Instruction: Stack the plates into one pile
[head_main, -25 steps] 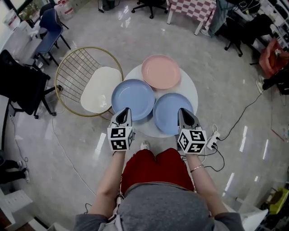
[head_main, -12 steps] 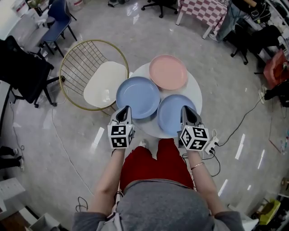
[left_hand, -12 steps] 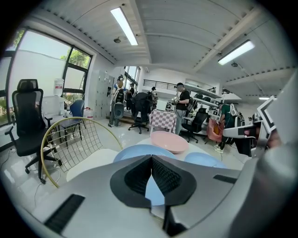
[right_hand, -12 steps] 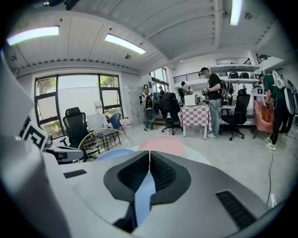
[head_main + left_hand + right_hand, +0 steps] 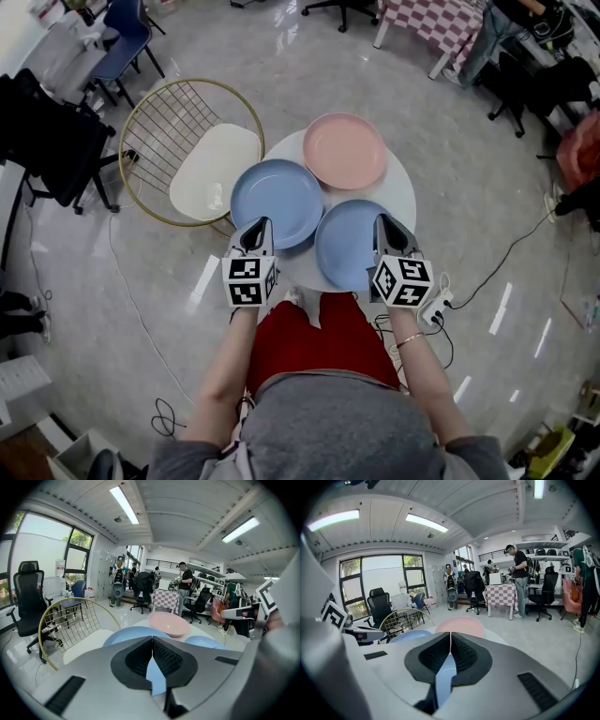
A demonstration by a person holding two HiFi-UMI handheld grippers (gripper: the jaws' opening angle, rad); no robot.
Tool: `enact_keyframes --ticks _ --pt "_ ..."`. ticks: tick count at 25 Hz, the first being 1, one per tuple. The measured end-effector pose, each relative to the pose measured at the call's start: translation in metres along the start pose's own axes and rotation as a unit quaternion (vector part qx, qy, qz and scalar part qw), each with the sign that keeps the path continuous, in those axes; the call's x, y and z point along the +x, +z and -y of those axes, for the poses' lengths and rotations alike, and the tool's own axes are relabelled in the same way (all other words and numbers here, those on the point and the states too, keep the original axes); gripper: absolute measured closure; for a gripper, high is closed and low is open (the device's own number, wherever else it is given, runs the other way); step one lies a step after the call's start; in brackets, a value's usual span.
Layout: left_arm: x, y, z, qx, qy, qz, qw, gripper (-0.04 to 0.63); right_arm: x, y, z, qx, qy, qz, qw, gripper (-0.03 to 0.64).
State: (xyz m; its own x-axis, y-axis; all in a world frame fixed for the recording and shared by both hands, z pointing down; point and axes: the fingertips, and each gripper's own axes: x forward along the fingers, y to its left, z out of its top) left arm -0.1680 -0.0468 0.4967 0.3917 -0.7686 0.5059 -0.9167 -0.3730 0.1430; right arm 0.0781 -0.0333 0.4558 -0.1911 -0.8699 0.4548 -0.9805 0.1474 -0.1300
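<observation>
Nothing stacked yet: the pink plate (image 5: pixel 345 150), the left blue plate (image 5: pixel 277 202) and the right blue plate (image 5: pixel 352 246) all lie singly, side by side on the round white bench (image 5: pixel 398 192). Your left claw (image 5: pixel 257 228) sits closed and empty at the left blue plate's near rim. Your right claw (image 5: pixel 384 225), jaws together on nothing, is by the right blue plate's near-right edge. All the stacking is ahead of you.
</observation>
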Motion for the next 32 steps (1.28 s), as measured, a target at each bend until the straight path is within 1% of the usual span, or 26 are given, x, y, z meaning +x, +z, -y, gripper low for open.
enact_keyframes --ticks 5,14,19,22,25,30,32 --pt "0.015 -0.007 0.032 0.0 -0.004 -0.019 0.9998 0.58 0.006 -0.006 0.037 -0.006 0.005 -0.018 1.0 0.588" --pt "0.035 -0.028 0.085 0.0 -0.013 -0.06 0.9981 0.58 0.009 -0.028 0.08 -0.039 0.016 -0.063 0.997 0.588" --pt "0.032 -0.047 0.097 0.005 -0.016 -0.091 0.9957 0.578 0.002 -0.052 0.094 -0.056 0.01 -0.099 0.993 0.588" --pt "0.031 -0.059 0.101 -0.003 -0.018 -0.106 0.9942 0.578 0.0 -0.069 0.1 -0.07 0.006 -0.123 0.99 0.588" --pt "0.031 -0.069 0.102 -0.009 -0.021 -0.119 0.9926 0.575 -0.002 -0.082 0.102 -0.073 0.002 -0.142 0.987 0.588" --pt "0.031 -0.081 0.101 -0.019 -0.028 -0.136 0.9902 0.557 -0.002 -0.095 0.102 -0.088 -0.005 -0.167 0.982 0.586" --pt "0.031 -0.085 0.102 -0.019 -0.033 -0.141 0.9893 0.554 -0.002 -0.099 0.102 -0.082 -0.006 -0.174 0.981 0.586"
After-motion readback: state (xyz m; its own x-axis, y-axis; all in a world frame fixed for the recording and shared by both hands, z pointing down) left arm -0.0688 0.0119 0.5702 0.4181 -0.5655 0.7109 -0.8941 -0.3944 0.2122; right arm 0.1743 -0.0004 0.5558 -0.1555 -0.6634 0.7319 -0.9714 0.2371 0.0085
